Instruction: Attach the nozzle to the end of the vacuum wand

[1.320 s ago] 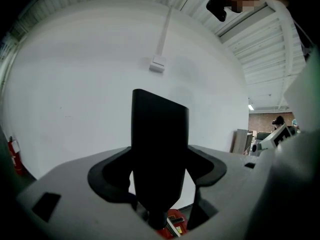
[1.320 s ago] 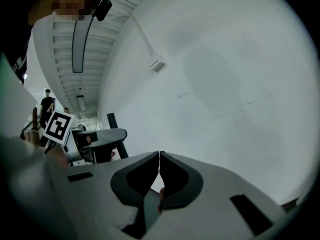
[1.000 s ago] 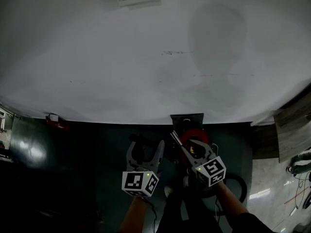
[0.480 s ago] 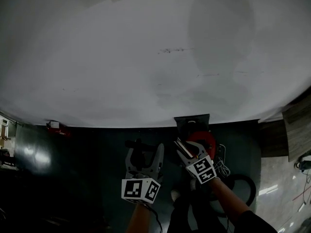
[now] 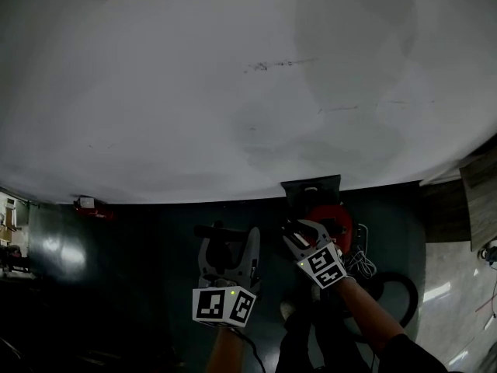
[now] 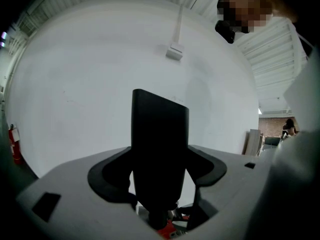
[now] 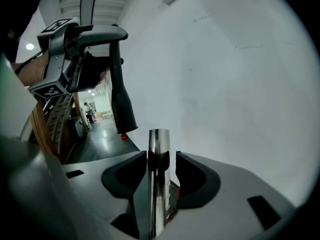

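Note:
In the head view my left gripper (image 5: 230, 244) is shut on a black nozzle (image 5: 220, 234) that lies crosswise between its fingers. The left gripper view shows the nozzle (image 6: 160, 134) standing upright, clamped in the left gripper (image 6: 159, 170). To its right, my right gripper (image 5: 299, 233) hangs over a red vacuum body (image 5: 337, 217). In the right gripper view a chrome wand (image 7: 159, 149) stands between the jaws of the right gripper (image 7: 161, 170), which are opening, with a gap at the right pad. The left gripper (image 7: 75, 44) and nozzle (image 7: 123, 104) show at upper left there.
A big white wall (image 5: 233, 92) fills the scene ahead. A black hose (image 5: 397, 295) and a white cable (image 5: 359, 264) lie by the vacuum on the dark floor. A red fire extinguisher (image 5: 92, 206) sits at the wall's foot, far left. A wooden board (image 5: 480, 200) stands at right.
My right gripper has sunk toward the red vacuum, sliding down the wand. The left gripper with the nozzle has dropped slightly. The head view has tilted, so the wall plate has left the top edge.

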### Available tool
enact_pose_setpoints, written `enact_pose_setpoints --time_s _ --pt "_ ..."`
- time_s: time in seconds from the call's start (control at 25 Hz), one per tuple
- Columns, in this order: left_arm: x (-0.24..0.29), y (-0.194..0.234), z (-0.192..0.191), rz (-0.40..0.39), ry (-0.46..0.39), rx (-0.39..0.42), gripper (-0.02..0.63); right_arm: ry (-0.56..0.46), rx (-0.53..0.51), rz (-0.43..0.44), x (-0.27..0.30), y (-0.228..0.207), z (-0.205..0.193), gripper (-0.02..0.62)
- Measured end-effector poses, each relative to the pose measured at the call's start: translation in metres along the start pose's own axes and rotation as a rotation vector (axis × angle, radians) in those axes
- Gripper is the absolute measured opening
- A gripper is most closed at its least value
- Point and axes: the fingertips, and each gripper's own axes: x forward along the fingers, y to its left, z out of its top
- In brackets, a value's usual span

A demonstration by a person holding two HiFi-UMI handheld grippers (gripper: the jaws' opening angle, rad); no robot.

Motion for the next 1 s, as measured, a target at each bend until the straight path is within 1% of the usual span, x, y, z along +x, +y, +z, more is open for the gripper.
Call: enact_pose_setpoints --time_s 0.24,0.56,0.72,0.84,1.0 --pt "0.005 0.003 0.001 -0.008 -0.005 -0.006 0.324 0.044 -0.027 0.003 0.014 0.000 -0.012 0.170" --pt "0.009 0.004 0.008 -0.027 -0.016 -0.008 0.324 0.029 -0.034 -0.008 0.018 0.001 -0.012 0.163" --pt "0.014 -0.002 0.015 -0.063 -0.008 -0.022 0.324 0.030 -0.036 -0.011 0.014 0.002 -0.012 0.162" --pt "0.022 -0.009 0.016 -0.107 0.025 -0.045 0.324 0.029 -0.040 -0.006 0.011 0.006 -0.012 0.161" --pt "0.033 -0.016 0.013 -0.147 0.064 -0.069 0.324 0.017 -0.047 -0.007 0.008 0.010 -0.011 0.163"
